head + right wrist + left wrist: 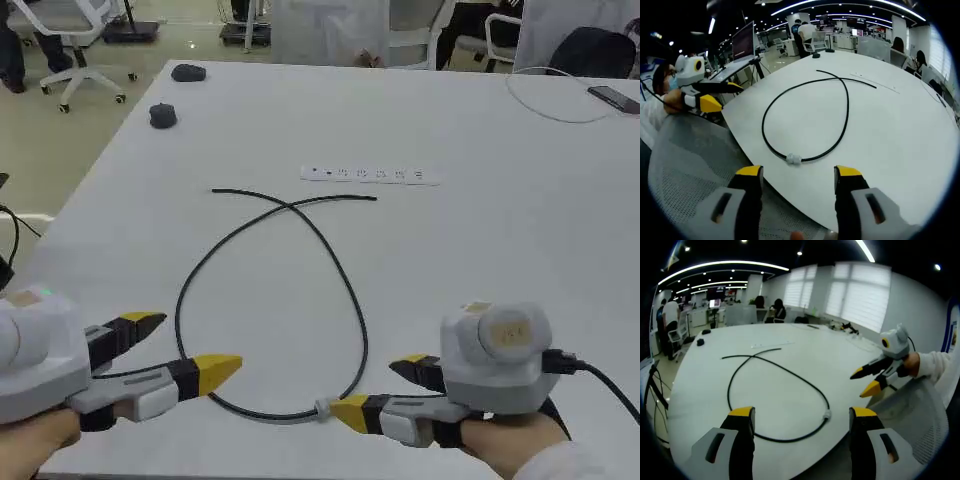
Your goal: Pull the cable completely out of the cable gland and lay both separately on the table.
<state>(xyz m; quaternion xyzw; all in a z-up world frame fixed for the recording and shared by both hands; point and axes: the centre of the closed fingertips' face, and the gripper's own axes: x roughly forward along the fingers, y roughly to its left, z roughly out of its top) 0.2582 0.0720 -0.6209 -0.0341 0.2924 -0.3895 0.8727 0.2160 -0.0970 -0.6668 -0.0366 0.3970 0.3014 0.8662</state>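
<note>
A long black cable (340,280) lies on the white table (500,250) in one big loop that crosses itself at the far side. A small pale cable gland (322,408) sits on the cable at the loop's near end. My right gripper (375,388) is open just right of the gland, its lower jaw tip close beside it. The left gripper (190,345) is open at the loop's near left, holding nothing. In the right gripper view the gland (793,159) lies just ahead between the open jaws. The left gripper view has the gland (827,415) ahead on the right.
A flat white strip (370,175) lies beyond the cable's ends. Two dark round objects (163,116) sit at the far left of the table. A phone (612,97) with a thin white lead rests far right. Office chairs stand beyond the table.
</note>
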